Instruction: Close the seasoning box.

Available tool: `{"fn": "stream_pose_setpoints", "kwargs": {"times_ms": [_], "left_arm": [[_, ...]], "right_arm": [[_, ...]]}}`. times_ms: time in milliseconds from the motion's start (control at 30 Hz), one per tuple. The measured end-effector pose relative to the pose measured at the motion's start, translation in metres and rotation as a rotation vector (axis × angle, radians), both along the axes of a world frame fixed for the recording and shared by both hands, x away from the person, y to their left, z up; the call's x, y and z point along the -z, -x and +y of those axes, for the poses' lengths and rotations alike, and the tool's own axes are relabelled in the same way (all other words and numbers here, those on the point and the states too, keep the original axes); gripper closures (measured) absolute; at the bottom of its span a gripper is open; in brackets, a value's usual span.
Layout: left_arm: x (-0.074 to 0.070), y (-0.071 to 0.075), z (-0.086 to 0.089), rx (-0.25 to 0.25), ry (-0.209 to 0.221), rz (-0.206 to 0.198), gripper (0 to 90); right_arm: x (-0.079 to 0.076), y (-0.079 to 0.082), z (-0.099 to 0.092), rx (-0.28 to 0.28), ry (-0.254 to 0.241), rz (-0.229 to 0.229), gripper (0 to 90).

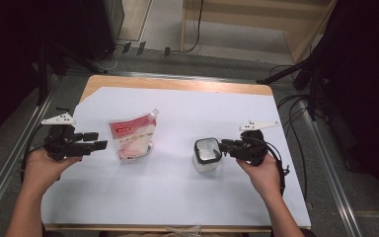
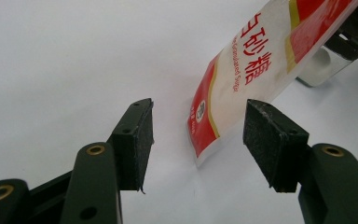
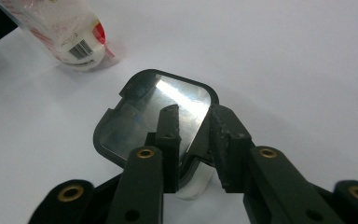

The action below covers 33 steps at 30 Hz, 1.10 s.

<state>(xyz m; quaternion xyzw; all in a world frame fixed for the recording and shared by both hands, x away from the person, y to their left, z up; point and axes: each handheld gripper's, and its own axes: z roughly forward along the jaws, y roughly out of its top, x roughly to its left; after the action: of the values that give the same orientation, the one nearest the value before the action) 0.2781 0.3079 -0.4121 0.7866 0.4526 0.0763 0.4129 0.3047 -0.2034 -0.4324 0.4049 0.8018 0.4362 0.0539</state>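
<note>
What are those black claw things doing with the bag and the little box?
A person holds a hand-held gripper in each hand over a white table. The right hand-held gripper straddles the rim of a small white container with a dark-edged shiny lid; one jaw lies over the lid. The left hand-held gripper is open, pointing at a red-and-white sugar pouch without touching it.

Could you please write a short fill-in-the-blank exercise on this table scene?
1. The red and white sugar pouch stands nearest the ____ claw.
2. The right claw has its jaws at the rim of the clear ____.
3. The container's lid has a ____ frame.
4. The left claw's jaws are ____.

Missing words: left; container; black; open
</note>
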Motion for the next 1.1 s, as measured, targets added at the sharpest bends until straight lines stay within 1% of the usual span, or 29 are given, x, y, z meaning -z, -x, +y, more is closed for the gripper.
{"fn": "stream_pose_setpoints", "kwargs": {"times_ms": [133,233,400,500,667,767,833,900,933,1100], "left_arm": [[0.000,0.000,0.000,0.005,0.002,0.002,43.7],[0.000,0.000,-0.001,0.004,-0.002,0.002,43.7],[0.002,-0.001,-0.002,0.004,-0.008,-0.005,43.6],[0.002,-0.001,-0.003,0.002,-0.013,0.000,43.5],[0.003,-0.001,-0.004,0.002,-0.025,-0.003,43.3],[0.004,-0.002,-0.005,-0.003,-0.031,-0.006,43.3],[0.005,-0.002,-0.005,-0.004,-0.034,-0.009,43.3],[0.006,-0.002,-0.005,-0.006,-0.038,-0.009,43.3],[0.007,-0.002,-0.005,-0.012,-0.039,-0.009,43.3],[0.010,-0.004,-0.003,-0.028,-0.050,-0.001,43.1]], "right_arm": [[-0.001,-0.001,-0.008,0.022,-0.016,-0.015,65.2],[0.000,-0.002,-0.015,0.036,-0.029,-0.030,58.8],[0.005,-0.005,-0.025,0.047,-0.021,-0.052,50.8],[0.008,-0.007,-0.031,0.051,-0.021,-0.064,48.3],[0.013,-0.008,-0.040,0.068,-0.011,-0.069,45.2],[0.015,-0.010,-0.047,0.081,-0.006,-0.064,43.3],[0.018,-0.011,-0.050,0.095,-0.014,-0.062,42.3],[0.020,-0.013,-0.054,0.107,-0.019,-0.043,41.6],[0.021,-0.014,-0.055,0.113,-0.022,-0.041,41.5],[0.025,-0.016,-0.058,0.119,-0.006,-0.043,40.7]]}}
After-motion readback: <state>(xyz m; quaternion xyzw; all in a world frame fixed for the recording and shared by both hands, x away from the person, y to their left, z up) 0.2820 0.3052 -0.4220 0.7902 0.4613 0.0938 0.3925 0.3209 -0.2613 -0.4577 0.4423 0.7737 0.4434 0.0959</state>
